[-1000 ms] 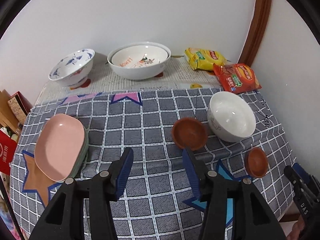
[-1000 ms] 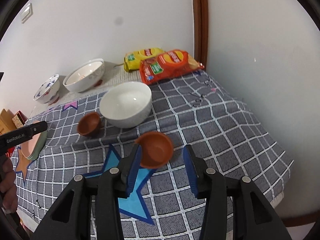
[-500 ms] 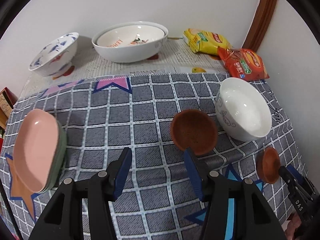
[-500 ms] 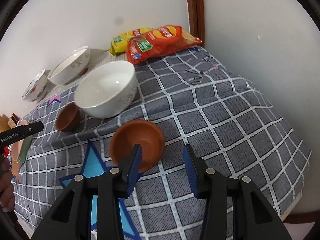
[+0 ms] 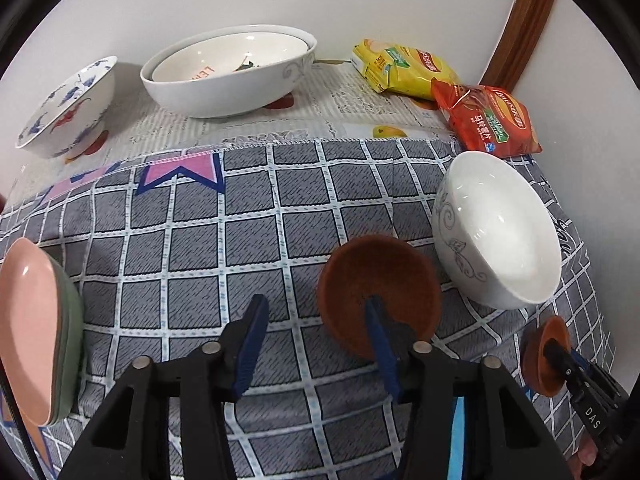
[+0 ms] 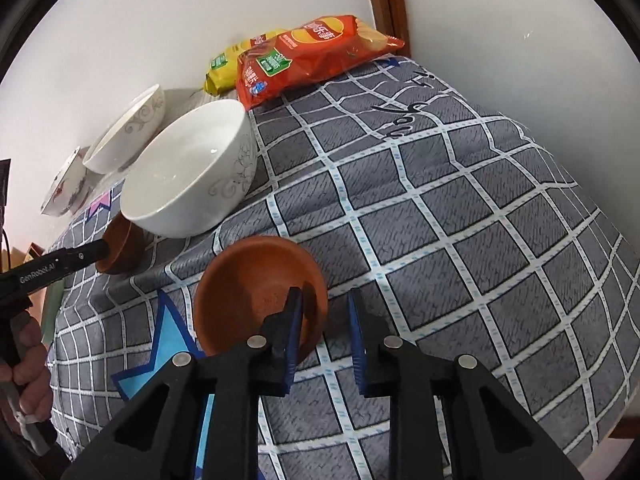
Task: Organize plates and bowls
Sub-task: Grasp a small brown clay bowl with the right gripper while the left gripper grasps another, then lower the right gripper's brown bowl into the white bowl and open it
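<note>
Two small brown bowls sit on the grey checked cloth. In the left wrist view, my left gripper (image 5: 315, 302) straddles the near rim of the larger brown bowl (image 5: 376, 280), its right finger inside and its left finger standing clear outside. Its jaws are closing, and the pads are not pressing. In the right wrist view, my right gripper (image 6: 324, 294) straddles the right rim of the other brown bowl (image 6: 252, 288), its left finger inside and its right finger outside. Its jaws are closing too, with a gap still showing at the rim. That bowl (image 5: 540, 360) also shows at the left view's lower right.
A white bowl (image 5: 500, 232) stands right behind both brown bowls. At the back are nested white bowls (image 5: 228, 76), a blue-patterned bowl (image 5: 68, 108) and two snack bags (image 5: 488, 120). A pink plate on a green one (image 5: 28, 332) lies at the left. A hand (image 6: 28, 364) holds the left gripper.
Both grippers came down and forward, each over the rim of its brown bowl. The right jaws have narrowed around the rim. The bowls have stayed in place.
</note>
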